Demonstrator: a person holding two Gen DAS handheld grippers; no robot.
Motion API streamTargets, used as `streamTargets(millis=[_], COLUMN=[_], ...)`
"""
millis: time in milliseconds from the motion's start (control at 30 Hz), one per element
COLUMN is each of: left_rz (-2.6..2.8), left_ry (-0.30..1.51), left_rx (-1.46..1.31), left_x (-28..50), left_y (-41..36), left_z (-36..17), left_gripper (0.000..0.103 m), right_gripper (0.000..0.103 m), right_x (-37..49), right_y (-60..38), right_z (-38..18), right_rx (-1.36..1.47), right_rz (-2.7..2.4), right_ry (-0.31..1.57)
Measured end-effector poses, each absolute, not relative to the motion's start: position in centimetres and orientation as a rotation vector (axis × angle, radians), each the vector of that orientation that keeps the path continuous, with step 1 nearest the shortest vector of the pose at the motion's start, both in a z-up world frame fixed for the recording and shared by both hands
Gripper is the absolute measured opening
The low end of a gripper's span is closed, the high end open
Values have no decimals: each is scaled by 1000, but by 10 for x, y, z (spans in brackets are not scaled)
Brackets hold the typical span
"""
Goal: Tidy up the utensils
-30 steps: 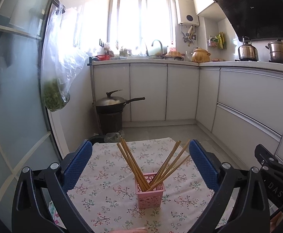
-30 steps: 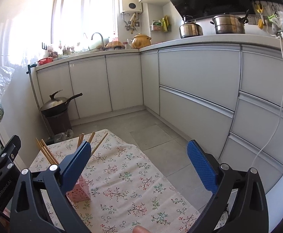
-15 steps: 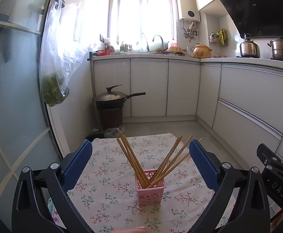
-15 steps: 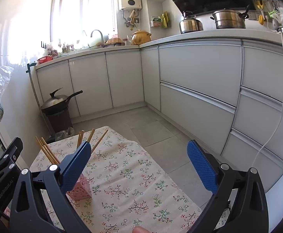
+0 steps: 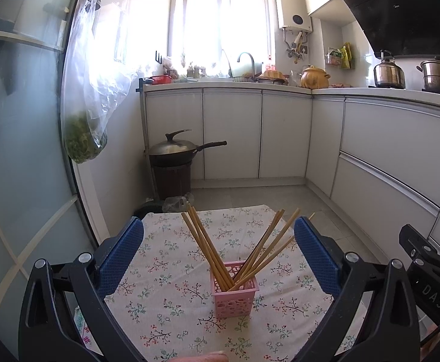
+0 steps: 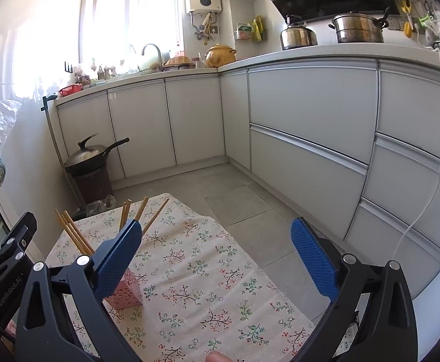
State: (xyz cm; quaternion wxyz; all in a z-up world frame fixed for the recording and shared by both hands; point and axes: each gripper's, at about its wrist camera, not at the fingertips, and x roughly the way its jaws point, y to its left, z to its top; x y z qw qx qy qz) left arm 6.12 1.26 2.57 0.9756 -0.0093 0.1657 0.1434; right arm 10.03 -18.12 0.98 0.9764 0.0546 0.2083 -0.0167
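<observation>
both tools hang spread wide and empty above a bench draped in a floral cloth (image 5: 165,295). left tool (image 5: 219,255), blue pads apart, frames a small pink perforated basket (image 5: 234,297) standing upright on the cloth, near its middle. inside it, wooden chopsticks (image 5: 244,253) fan into two leaning bunches, one tilted left, one right, their tips well above the rim. right tool (image 6: 216,253) gapes over the cloth's right part, with the basket just behind its left pad (image 6: 115,261). behind, a lidded wok (image 5: 174,150) sits on a dark bin by white cabinets.
</observation>
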Motion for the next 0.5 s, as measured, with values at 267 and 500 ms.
streamTargets(millis=[267, 500], left_rz=[289, 298], left_ry=[337, 339], left_rx=[-20, -13], left_x=[62, 62], left_y=[12, 12], left_z=[25, 21], left_gripper=[96, 96], right_gripper=[96, 96], right_x=[101, 100], right_y=[-181, -180], right_z=[8, 8], right_rx=[111, 111], right_rz=[-32, -31], right_ry=[424, 430])
